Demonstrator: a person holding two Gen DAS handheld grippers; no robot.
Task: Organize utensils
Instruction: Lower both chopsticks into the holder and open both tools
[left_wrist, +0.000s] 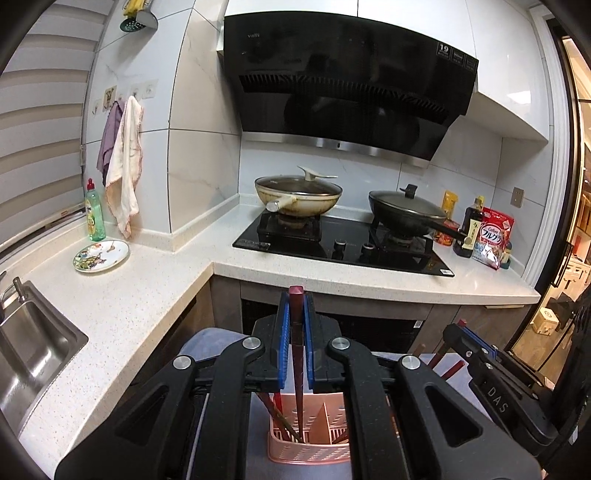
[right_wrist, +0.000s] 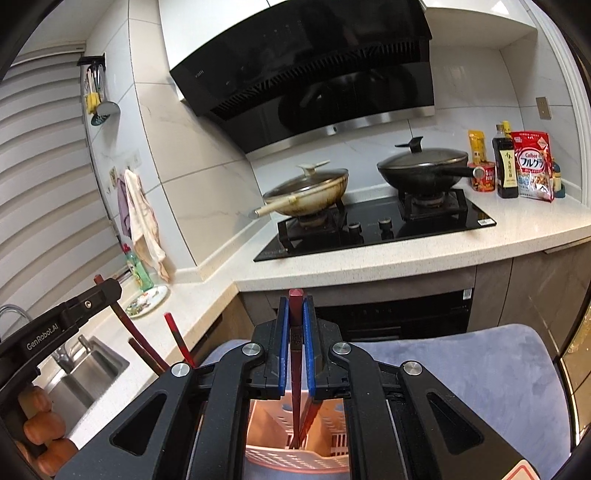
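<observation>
We have a dark red chopstick (left_wrist: 296, 325) clamped in the left hand-held gripper (left_wrist: 296, 295), its lower end reaching down into the pink caddy (left_wrist: 308, 448). A second chopstick (right_wrist: 295, 332) sits the same way in the right hand-held gripper (right_wrist: 295, 301), tip inside the caddy (right_wrist: 295, 458) too. We judge these sticks light, stiff and smooth, likely slick on the lacquer, so a hold near the upper end, as now, lets the tip steer into a compartment; which compartment each tip is in we cannot tell. Both pairs of jaws stand narrow, blue pads pressed on the stick. More chopsticks (right_wrist: 177, 341) already lean in the caddy's left part. The caddy stands on a grey-blue cushion (right_wrist: 480, 369), below and in front of the table (left_wrist: 129, 314) with its stove (left_wrist: 343, 247).
</observation>
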